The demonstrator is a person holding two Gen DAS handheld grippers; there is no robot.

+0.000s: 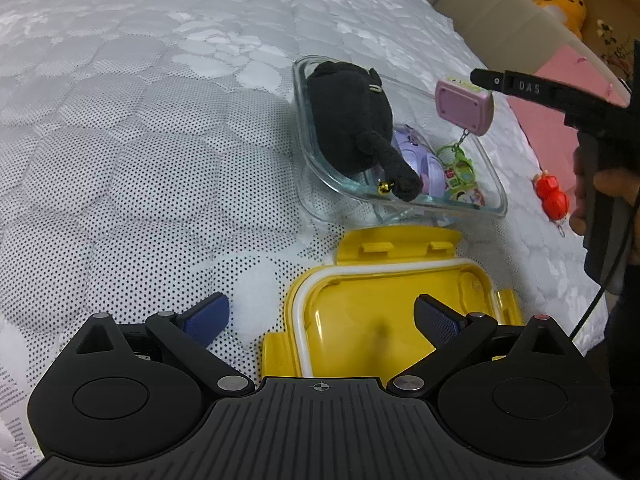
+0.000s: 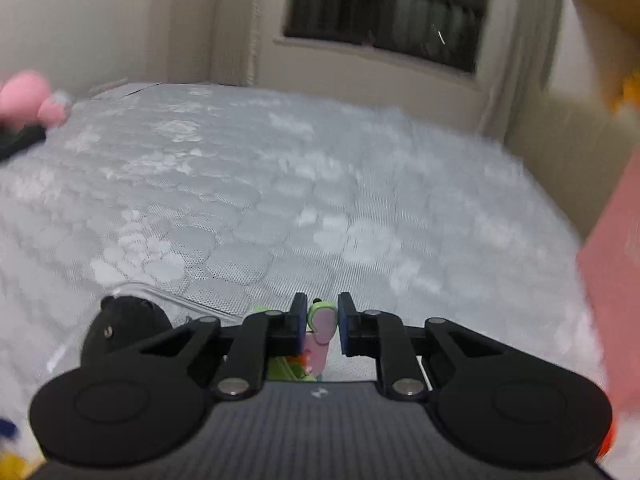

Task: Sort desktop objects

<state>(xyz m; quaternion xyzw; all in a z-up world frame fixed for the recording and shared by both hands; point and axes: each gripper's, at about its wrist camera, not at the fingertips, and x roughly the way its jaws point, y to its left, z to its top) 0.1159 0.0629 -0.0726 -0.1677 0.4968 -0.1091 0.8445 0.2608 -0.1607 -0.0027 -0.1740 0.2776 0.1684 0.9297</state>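
Note:
A clear glass container (image 1: 494,196) lies on the quilted mattress. In it are a black plush cat (image 1: 352,120), a purple toy (image 1: 416,164) and a green keychain charm (image 1: 460,168). My right gripper (image 1: 486,80) is shut on a pink keychain toy (image 1: 464,106) and holds it in the air above the container; it also shows between the pads in the right wrist view (image 2: 322,322). My left gripper (image 1: 320,316) is open and empty, low over the yellow lid (image 1: 360,320), which lies upside down in front of the container.
A small red toy (image 1: 552,196) lies on the mattress to the right of the container. A pink sheet (image 1: 568,76) and a yellow plush (image 1: 566,4) are at the far right. A wall and window (image 2: 384,12) stand behind the mattress.

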